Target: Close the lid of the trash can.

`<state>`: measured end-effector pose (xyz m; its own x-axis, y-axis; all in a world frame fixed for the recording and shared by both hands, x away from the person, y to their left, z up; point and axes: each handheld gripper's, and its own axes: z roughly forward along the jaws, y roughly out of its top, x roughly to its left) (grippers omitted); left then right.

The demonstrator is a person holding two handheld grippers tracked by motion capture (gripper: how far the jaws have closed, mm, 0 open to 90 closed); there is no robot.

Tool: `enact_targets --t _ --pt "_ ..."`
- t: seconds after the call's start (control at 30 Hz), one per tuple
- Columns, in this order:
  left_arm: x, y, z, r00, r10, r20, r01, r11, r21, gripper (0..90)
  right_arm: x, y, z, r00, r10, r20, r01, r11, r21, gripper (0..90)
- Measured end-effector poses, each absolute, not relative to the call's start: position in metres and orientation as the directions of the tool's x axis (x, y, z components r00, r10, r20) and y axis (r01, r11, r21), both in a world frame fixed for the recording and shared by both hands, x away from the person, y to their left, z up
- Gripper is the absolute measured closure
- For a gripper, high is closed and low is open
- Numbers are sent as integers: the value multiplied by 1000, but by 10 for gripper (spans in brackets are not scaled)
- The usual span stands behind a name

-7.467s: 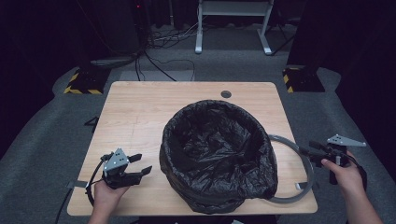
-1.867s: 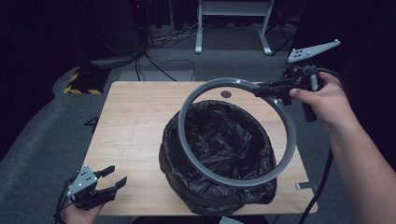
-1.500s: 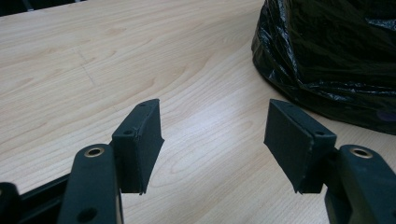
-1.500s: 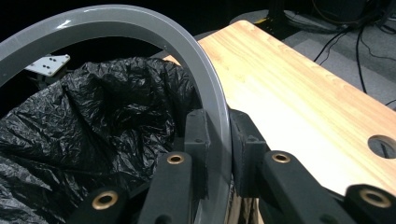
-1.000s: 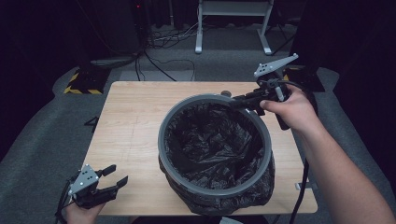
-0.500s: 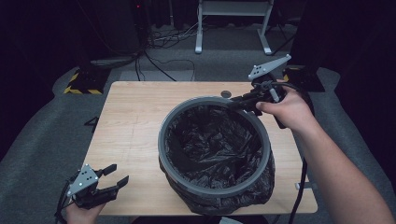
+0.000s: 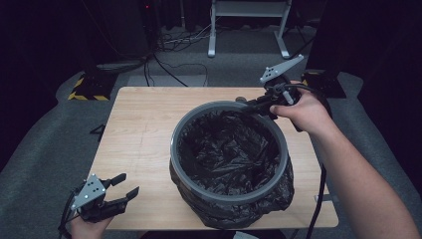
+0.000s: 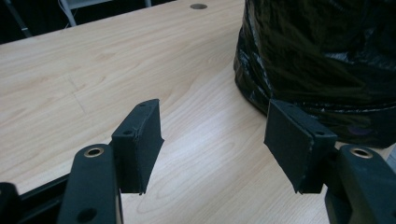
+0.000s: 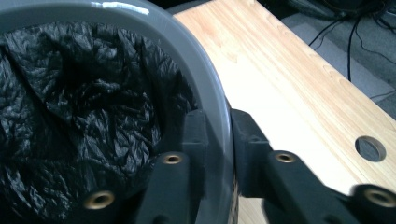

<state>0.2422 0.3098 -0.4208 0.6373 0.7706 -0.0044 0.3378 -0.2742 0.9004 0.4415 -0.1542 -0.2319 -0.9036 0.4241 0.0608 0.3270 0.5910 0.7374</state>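
A round bin lined with a black bag [image 7: 229,149] stands mid-table, with a grey ring [image 7: 224,196] seated on its top over the bag. My right gripper [image 7: 249,105] is at the ring's far right edge. In the right gripper view its jaws straddle the ring [image 9: 177,42], one inside the bin and one outside; my right gripper [image 9: 218,126] has just been opening, and the pads sit close beside the rim. My left gripper [image 7: 127,185] rests open and empty at the table's near left corner, and my left gripper [image 8: 215,135] points toward the bag [image 8: 322,56].
The wooden table [image 7: 144,129] has bare room left of the bin and a small round hole [image 9: 370,148] near its far edge. Dark floor with cables and a white stand [image 7: 249,25] lies beyond the table. A cable hangs from my right hand.
The ring came up from the table's right side, passed over the bin and now sits on its rim. My left hand drew back to the near left corner and has stayed there.
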Motion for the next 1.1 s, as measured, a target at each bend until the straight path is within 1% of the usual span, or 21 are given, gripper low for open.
enact_targets --t 0.03,0.17,0.3,0.4,0.63,0.77,0.97,1.1 --pt "242 309 -417 640 768 -4 332 -272 903 365 441 -155 -232 -900 432 60 322 565 760 631" --pt "244 309 -400 657 754 -12 304 -250 919 365 432 -161 -226 -912 409 34 271 538 798 473" --pt "246 307 -379 672 740 -6 272 -240 932 365 421 -172 -223 -912 410 0 225 502 835 416" --pt "249 301 -362 686 727 5 253 -245 936 365 410 -181 -224 -914 406 -20 195 479 856 407" --pt "253 281 -321 734 679 20 186 -230 955 365 382 -195 -226 -918 395 -34 158 444 882 405" --pt "252 261 -298 771 635 55 133 -244 960 365 363 -201 -228 -925 378 -37 139 426 894 405" --pt "258 236 -267 809 580 93 66 -247 967 365 345 -209 -234 -930 367 -21 135 397 908 405" --pt "270 221 -261 828 550 109 80 -308 948 368 341 -212 -243 -930 367 2 159 397 904 399"
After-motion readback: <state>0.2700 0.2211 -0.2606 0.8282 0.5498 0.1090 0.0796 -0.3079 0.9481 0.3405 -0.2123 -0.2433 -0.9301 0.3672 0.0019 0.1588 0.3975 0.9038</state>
